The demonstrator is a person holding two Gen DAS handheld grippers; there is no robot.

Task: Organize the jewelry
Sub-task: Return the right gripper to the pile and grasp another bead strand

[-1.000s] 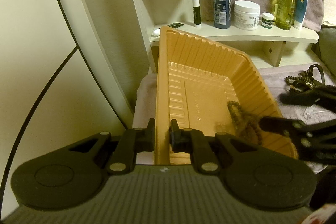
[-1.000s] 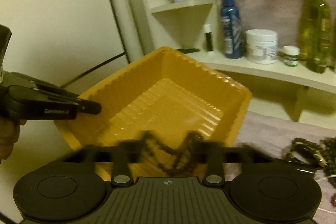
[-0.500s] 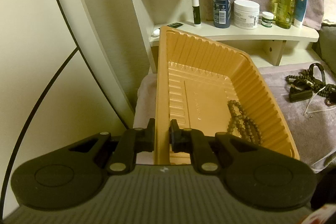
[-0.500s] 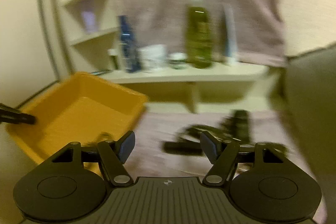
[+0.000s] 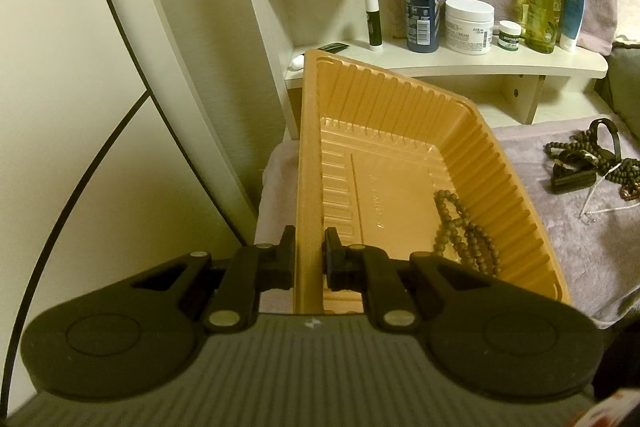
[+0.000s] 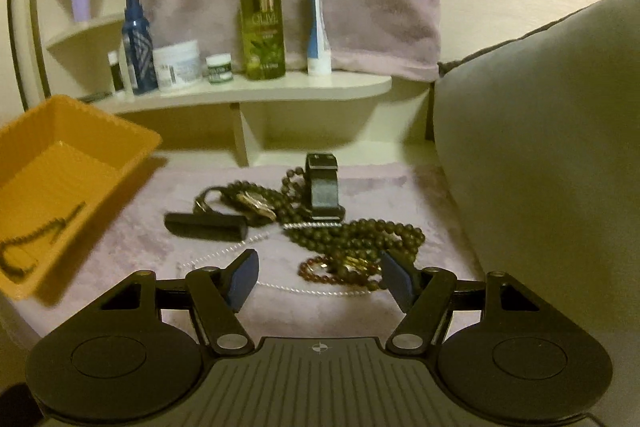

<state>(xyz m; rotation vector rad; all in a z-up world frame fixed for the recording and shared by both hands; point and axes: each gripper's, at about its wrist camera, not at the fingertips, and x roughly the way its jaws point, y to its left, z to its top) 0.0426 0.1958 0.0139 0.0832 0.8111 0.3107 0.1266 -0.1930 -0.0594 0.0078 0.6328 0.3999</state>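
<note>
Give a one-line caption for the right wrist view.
Open right gripper hovering over tangled dark bead necklaces on mauve cloth, ribbed orange plastic tray at left.

Bare cloth lies open just before the jewelry pile; orange tray blocks its left, cushion its right, shelf behind.

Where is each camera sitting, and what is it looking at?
Left wrist: on the left gripper, looking down along fingers shut on the orange tray; a bead string lies inside.
Right wrist: on the open right gripper, facing the jewelry pile on the cloth.
Both show the tray, pile and shelf of bottles; no hand shows.
</note>
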